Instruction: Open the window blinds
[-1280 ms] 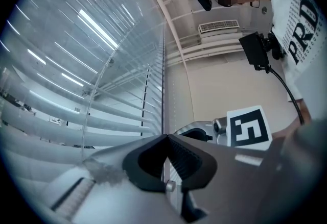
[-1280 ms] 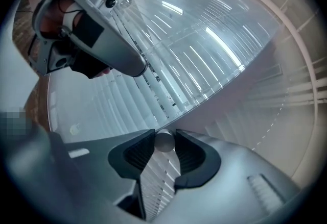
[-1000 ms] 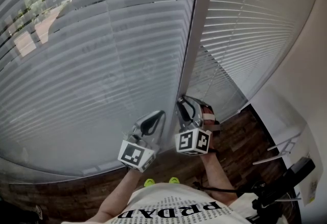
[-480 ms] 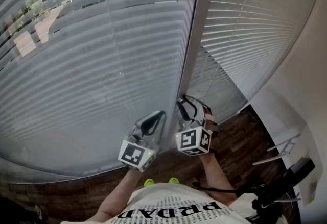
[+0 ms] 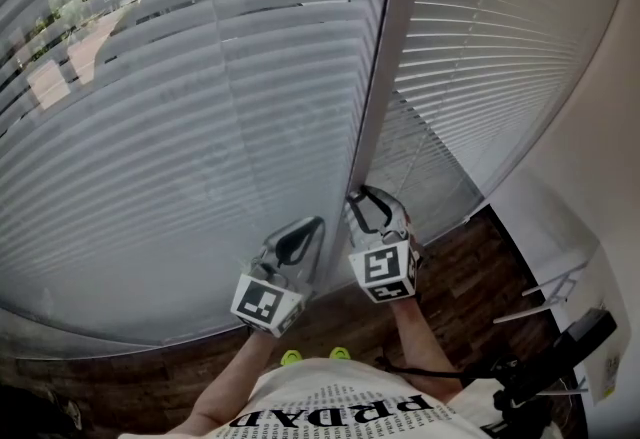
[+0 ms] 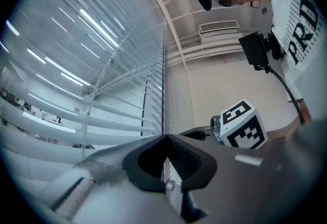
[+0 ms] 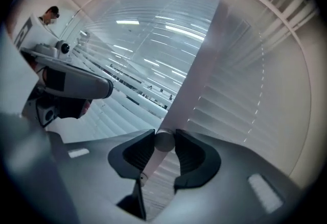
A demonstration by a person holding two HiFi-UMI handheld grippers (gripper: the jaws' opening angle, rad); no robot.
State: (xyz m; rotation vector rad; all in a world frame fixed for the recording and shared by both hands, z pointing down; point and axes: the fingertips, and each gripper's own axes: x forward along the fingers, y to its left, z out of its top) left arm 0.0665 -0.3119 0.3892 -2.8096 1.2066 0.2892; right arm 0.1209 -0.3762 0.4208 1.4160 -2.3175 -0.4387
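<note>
Grey slatted blinds (image 5: 200,127) cover the big window pane, and a second set (image 5: 480,57) hangs right of the pale upright post (image 5: 380,57). Gaps between the top slats show the outside. My right gripper (image 5: 362,197) is at the foot of the post, shut on the round end of the blinds' wand (image 7: 164,141), which is pinched between both pads. My left gripper (image 5: 308,227) hovers just to its left, close to the slats. Its jaws (image 6: 166,137) are shut, tips touching, with nothing in them. In the left gripper view, the right gripper's marker cube (image 6: 244,125) shows beside it.
Dark wood floor (image 5: 470,277) runs along under the window. A white wall (image 5: 590,127) closes the right side, with a white rack (image 5: 555,287) and a black stand (image 5: 560,352) low on the right. The person's white printed shirt (image 5: 340,407) fills the bottom edge.
My right gripper has rolled about its own axis while clamped on the wand; its marker cube shows a different face angle. The left gripper has stayed put. The slats look about the same.
</note>
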